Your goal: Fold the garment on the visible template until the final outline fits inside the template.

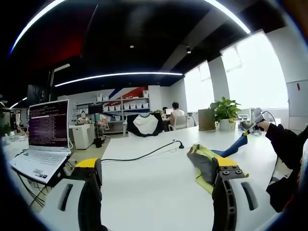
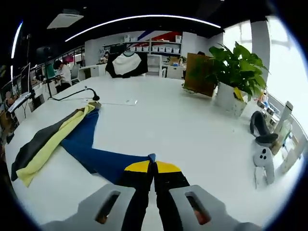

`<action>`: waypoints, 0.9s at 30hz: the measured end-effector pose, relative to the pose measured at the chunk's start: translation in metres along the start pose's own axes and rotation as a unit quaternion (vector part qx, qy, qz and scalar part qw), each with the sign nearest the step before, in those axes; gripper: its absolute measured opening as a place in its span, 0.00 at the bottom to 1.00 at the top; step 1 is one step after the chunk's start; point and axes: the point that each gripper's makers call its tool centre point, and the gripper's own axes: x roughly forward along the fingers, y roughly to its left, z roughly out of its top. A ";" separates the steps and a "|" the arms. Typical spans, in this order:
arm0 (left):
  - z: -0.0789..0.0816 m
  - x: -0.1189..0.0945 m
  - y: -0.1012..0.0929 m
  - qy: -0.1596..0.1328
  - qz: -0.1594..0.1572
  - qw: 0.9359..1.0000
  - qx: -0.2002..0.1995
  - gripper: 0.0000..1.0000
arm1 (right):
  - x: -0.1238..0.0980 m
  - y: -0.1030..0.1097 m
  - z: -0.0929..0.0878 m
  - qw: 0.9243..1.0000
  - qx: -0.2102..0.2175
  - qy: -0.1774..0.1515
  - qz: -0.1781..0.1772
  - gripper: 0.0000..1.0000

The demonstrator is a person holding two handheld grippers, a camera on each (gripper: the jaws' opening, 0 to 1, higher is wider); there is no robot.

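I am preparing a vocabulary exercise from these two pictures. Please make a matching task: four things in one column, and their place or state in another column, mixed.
Things:
1. open silver laptop
2. green potted plant in a white pot
3. blue, grey and yellow garment
4. right gripper

Places or states:
A. jaws shut on a blue edge of cloth
B. lying partly bunched on the white table
C. screen lit, full of text lines
D. standing beside a brown board

Pairs: 1-C, 2-D, 3-B, 4-A
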 end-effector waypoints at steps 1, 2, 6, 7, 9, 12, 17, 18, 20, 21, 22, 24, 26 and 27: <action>0.000 0.000 0.000 0.000 0.000 1.000 0.000 0.99 | 0.002 -0.003 0.000 1.000 -0.003 0.006 -0.004 0.00; 0.000 0.001 0.000 0.001 -0.001 1.000 0.000 1.00 | 0.003 -0.003 0.000 1.000 -0.008 0.010 -0.006 0.00; -0.001 0.003 -0.003 0.002 -0.008 1.000 -0.007 1.00 | 0.011 -0.007 -0.002 1.000 -0.009 0.025 -0.011 0.00; -0.001 0.004 -0.005 0.000 -0.013 1.000 -0.014 1.00 | 0.013 -0.008 -0.003 1.000 -0.006 0.028 -0.012 0.00; 0.000 0.004 -0.008 -0.002 -0.021 1.000 -0.016 1.00 | 0.018 -0.011 -0.006 0.999 -0.002 0.035 -0.013 0.00; 0.001 0.004 -0.013 -0.003 -0.027 1.000 -0.013 1.00 | 0.025 -0.018 -0.012 0.999 0.005 0.047 -0.017 0.00; 0.003 0.007 -0.019 -0.011 -0.039 0.999 -0.025 1.00 | 0.037 -0.028 -0.018 0.997 0.000 0.065 -0.036 0.00; 0.002 0.008 -0.021 -0.010 -0.042 0.999 -0.025 1.00 | 0.039 -0.029 -0.018 0.997 0.004 0.065 -0.036 0.00; 0.001 0.009 -0.023 -0.009 -0.045 0.999 -0.025 1.00 | 0.042 -0.029 -0.019 0.997 0.011 0.066 -0.035 0.00; 0.000 0.009 -0.025 -0.007 -0.047 0.999 -0.024 1.00 | 0.043 -0.029 -0.020 0.997 0.012 0.068 -0.035 0.00; -0.002 0.010 -0.027 -0.005 -0.050 0.999 -0.022 1.00 | 0.045 -0.029 -0.021 0.997 0.011 0.070 -0.036 0.00; 0.000 0.010 -0.030 -0.010 -0.058 0.998 -0.023 1.00 | 0.048 -0.032 -0.027 0.995 -0.011 0.084 -0.047 0.00; 0.010 0.008 -0.037 -0.043 -0.077 0.996 -0.032 1.00 | 0.051 -0.033 -0.030 0.994 -0.018 0.089 -0.053 0.00; 0.011 0.006 -0.039 -0.042 -0.084 0.995 -0.036 1.00 | 0.051 -0.034 -0.030 0.994 -0.017 0.088 -0.055 0.00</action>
